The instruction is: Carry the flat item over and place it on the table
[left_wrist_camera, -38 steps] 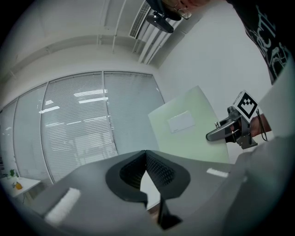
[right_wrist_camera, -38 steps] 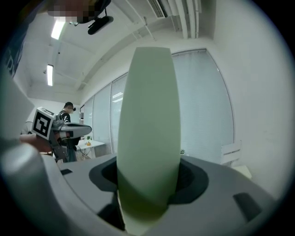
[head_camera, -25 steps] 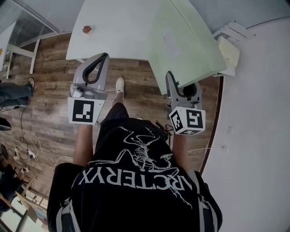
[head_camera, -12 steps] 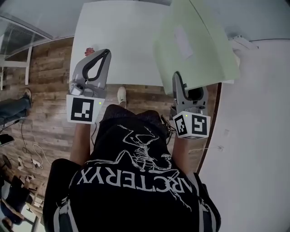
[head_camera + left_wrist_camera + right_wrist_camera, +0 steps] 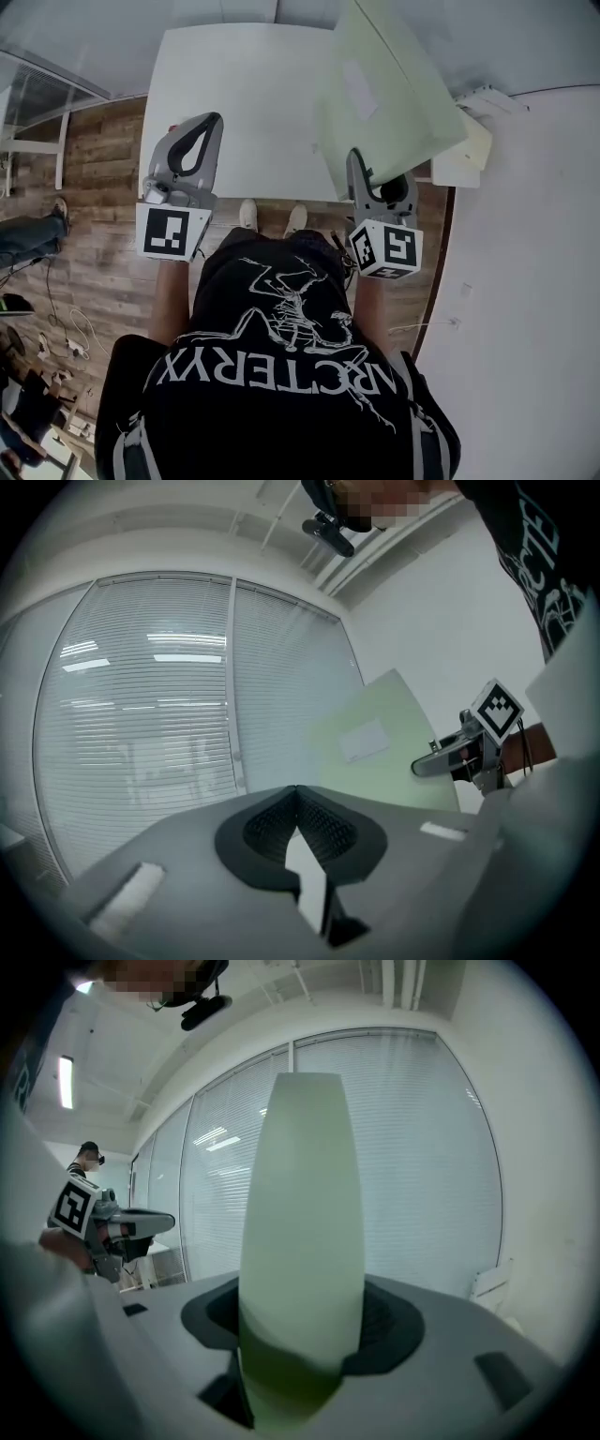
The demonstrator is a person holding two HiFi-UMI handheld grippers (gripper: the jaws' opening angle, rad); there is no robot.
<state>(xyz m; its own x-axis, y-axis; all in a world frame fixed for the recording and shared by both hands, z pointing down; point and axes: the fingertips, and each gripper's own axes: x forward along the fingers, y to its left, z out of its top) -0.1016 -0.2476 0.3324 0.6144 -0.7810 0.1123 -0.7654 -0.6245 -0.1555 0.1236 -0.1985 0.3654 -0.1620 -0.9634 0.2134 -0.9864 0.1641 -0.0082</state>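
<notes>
A pale green flat board (image 5: 384, 94) stands tilted over the right part of the white table (image 5: 234, 103). My right gripper (image 5: 375, 178) is shut on its near edge. In the right gripper view the board (image 5: 302, 1241) rises edge-on between the jaws, both pads against it. My left gripper (image 5: 210, 122) hovers over the table's near left edge, shut and empty. In the left gripper view the pads (image 5: 298, 799) meet with nothing between them, and the board (image 5: 375, 752) and the right gripper (image 5: 469, 752) show off to the right.
A small red thing (image 5: 172, 128) lies on the table beside the left gripper. White slatted furniture (image 5: 469, 141) stands right of the table against a white wall. The floor is wood planks, with cables and another person's leg (image 5: 28, 234) at the left. Blinds cover the windows ahead.
The table has drawn closer and now sits right in front of the person's feet. Both grippers have come over its near edge, the board still in the right one.
</notes>
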